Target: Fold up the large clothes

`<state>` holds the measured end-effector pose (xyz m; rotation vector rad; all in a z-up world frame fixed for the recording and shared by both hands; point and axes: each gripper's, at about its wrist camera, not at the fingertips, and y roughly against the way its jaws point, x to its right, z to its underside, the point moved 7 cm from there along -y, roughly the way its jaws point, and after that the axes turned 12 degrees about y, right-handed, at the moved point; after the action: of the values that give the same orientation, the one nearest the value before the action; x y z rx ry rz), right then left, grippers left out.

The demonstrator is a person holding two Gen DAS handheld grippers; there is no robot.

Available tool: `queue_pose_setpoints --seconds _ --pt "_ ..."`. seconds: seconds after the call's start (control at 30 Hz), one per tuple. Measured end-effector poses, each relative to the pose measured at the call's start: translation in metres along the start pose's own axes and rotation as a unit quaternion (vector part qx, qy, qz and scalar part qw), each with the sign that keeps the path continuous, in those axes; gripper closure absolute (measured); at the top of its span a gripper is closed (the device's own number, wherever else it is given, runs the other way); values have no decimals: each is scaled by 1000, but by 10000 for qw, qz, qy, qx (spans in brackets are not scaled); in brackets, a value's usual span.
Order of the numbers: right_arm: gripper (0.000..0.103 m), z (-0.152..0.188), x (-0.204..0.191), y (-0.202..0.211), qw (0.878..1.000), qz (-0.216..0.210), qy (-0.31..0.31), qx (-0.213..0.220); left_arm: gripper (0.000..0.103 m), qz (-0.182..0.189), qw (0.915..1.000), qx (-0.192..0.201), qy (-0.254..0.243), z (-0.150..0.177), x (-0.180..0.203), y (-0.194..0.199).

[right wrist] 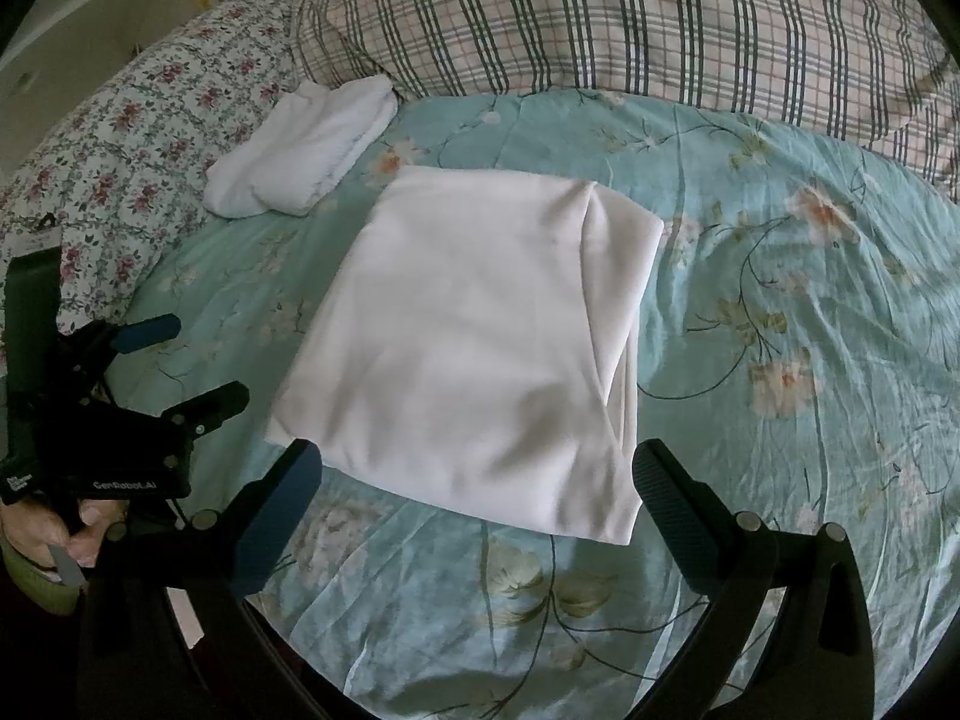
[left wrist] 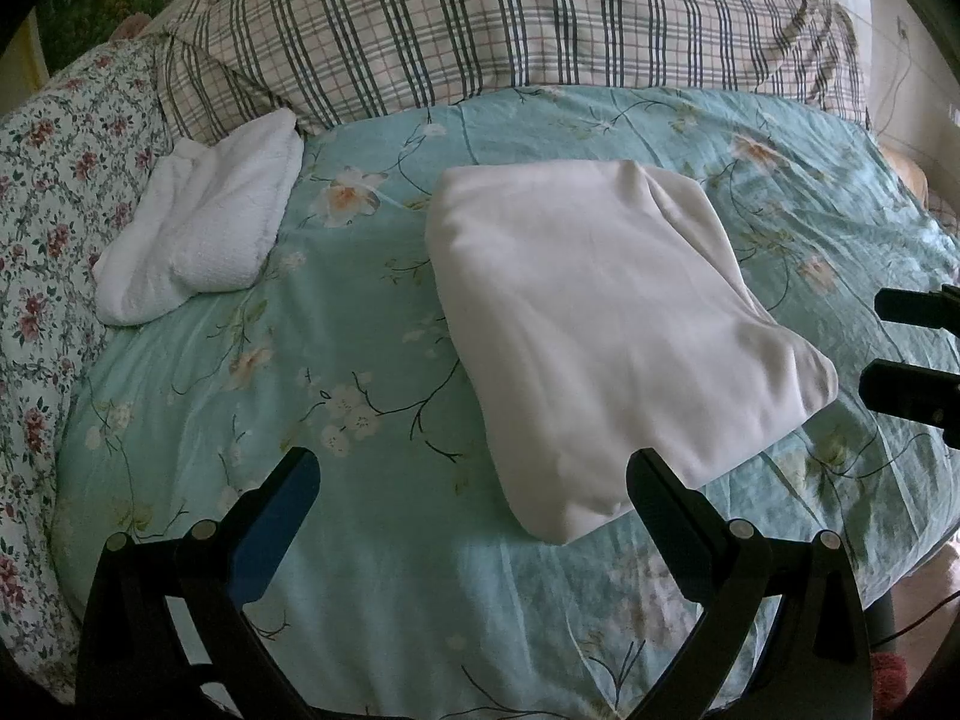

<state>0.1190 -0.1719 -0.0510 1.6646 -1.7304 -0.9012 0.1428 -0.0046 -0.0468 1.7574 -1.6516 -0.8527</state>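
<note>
A white garment [left wrist: 606, 324], folded into a thick rectangle, lies flat on the teal floral bedspread [left wrist: 372, 312]; it also shows in the right wrist view [right wrist: 480, 342]. My left gripper [left wrist: 474, 480] is open and empty, just in front of the garment's near left corner. My right gripper [right wrist: 477, 474] is open and empty, its fingers straddling the garment's near edge without gripping it. The right gripper's fingers [left wrist: 912, 306] show at the right edge of the left wrist view. The left gripper [right wrist: 192, 366] shows at the left in the right wrist view, also open.
A second folded white fleecy cloth [left wrist: 198, 234] lies at the far left by a floral pillow [left wrist: 54, 192]. A plaid quilt [left wrist: 510, 24] is heaped along the back. The bed's edge drops off at the right [left wrist: 924, 540].
</note>
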Motion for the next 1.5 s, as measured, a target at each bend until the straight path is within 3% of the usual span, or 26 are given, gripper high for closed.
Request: queue_pose_setpoints --seconds 1.5 --pt "0 -7 -2 2 10000 -9 14 18 1 32 10000 -5 18 -3 4 0"
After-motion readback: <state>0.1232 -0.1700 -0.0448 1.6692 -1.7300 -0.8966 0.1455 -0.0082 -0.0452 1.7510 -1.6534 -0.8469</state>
